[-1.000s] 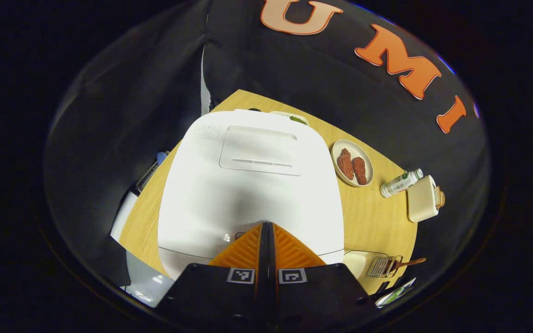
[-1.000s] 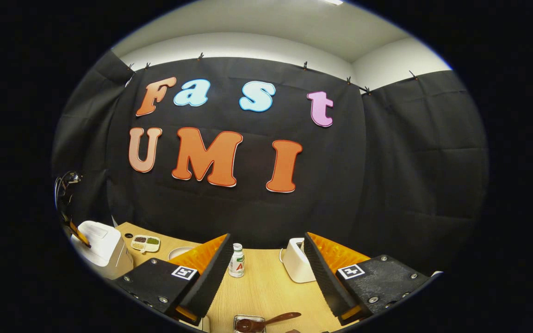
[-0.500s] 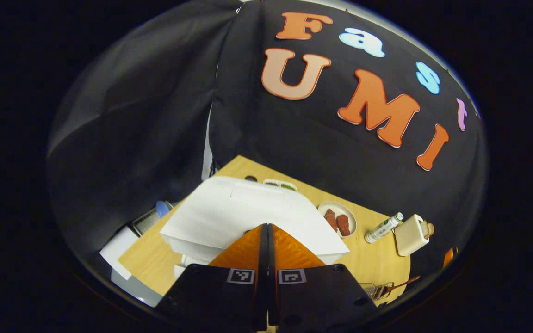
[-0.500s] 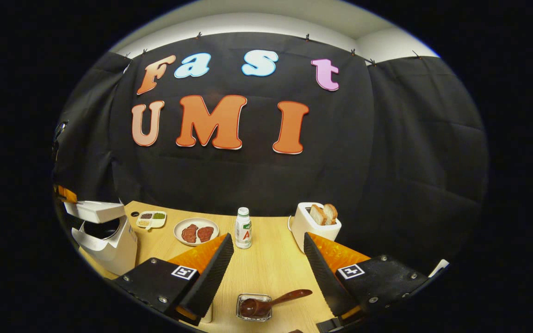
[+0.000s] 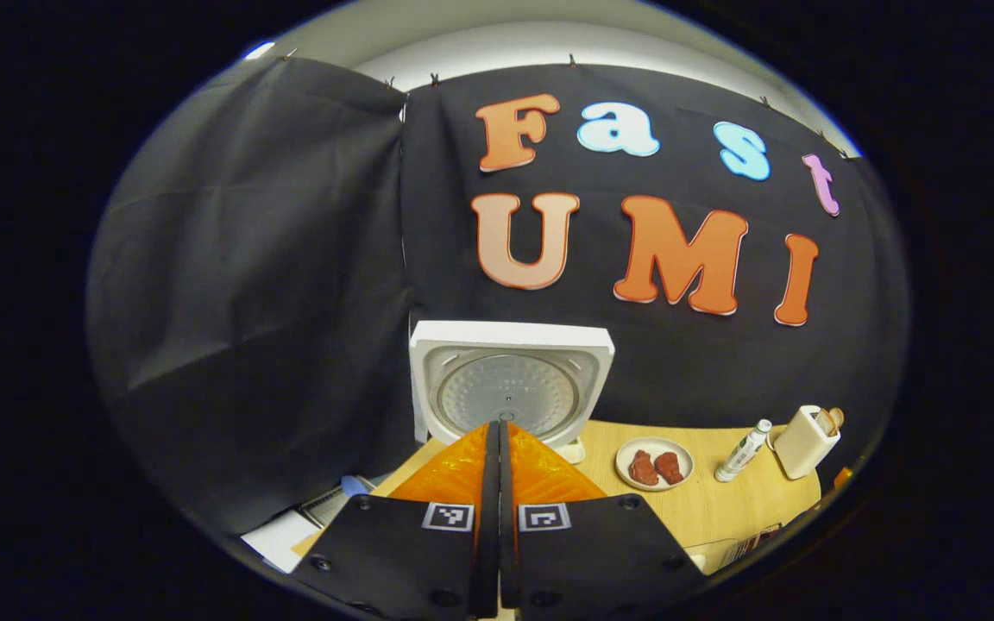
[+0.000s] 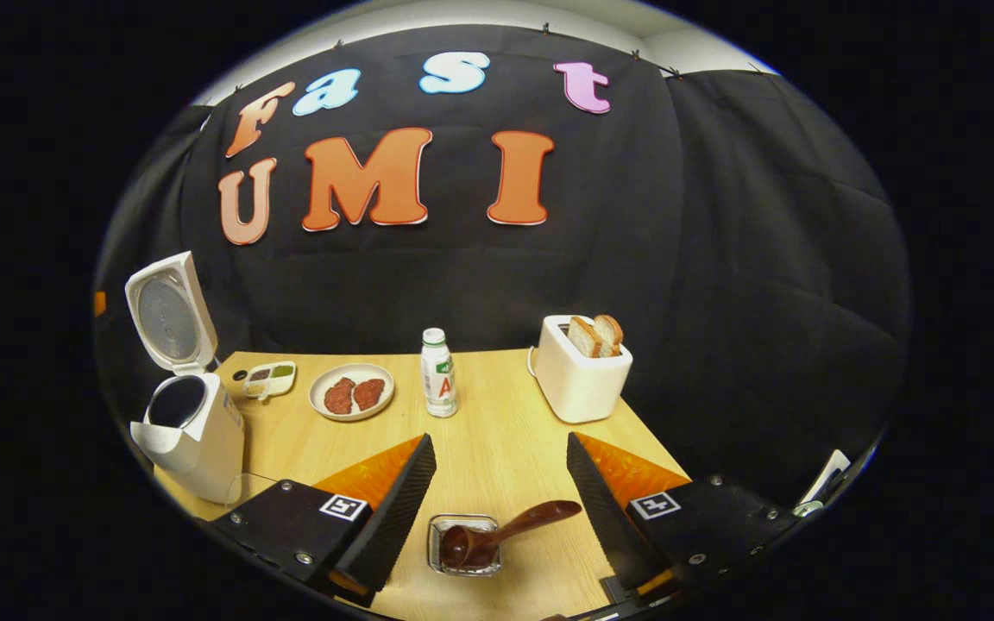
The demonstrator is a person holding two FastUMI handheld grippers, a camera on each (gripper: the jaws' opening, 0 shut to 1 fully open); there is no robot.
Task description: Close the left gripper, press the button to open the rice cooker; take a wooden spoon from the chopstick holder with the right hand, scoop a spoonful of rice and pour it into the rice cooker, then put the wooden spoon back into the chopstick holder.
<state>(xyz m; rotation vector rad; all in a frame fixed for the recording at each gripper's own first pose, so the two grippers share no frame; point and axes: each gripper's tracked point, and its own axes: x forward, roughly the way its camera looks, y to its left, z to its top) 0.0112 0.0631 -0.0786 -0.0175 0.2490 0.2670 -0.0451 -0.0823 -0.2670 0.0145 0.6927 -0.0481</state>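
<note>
Lid of the white boxy rice cooker (image 6: 191,414) has swung from flat to fully upright since 1 s ago; left gripper (image 5: 498,431) has pulled back from the button, fingers pressed together on nothing. Left gripper view looks straight into the lid's ribbed round inner plate (image 5: 507,392). Right gripper view adds the dark open pot mouth at the light wooden table's (image 6: 506,431) left edge.

Right gripper (image 6: 497,470) has its fingers spread wide, hanging above a small clear square holder (image 6: 462,543) with a dark brown wooden spoon (image 6: 506,530) in it, bowl down, handle leaning right.

Behind, left to right: small divided white dish (image 6: 268,378), white plate with two reddish meat pieces (image 6: 351,392), white green-capped bottle (image 6: 437,373), white toaster with two bread slices (image 6: 581,369). All well apart. Bare tabletop between cooker and holder.
</note>
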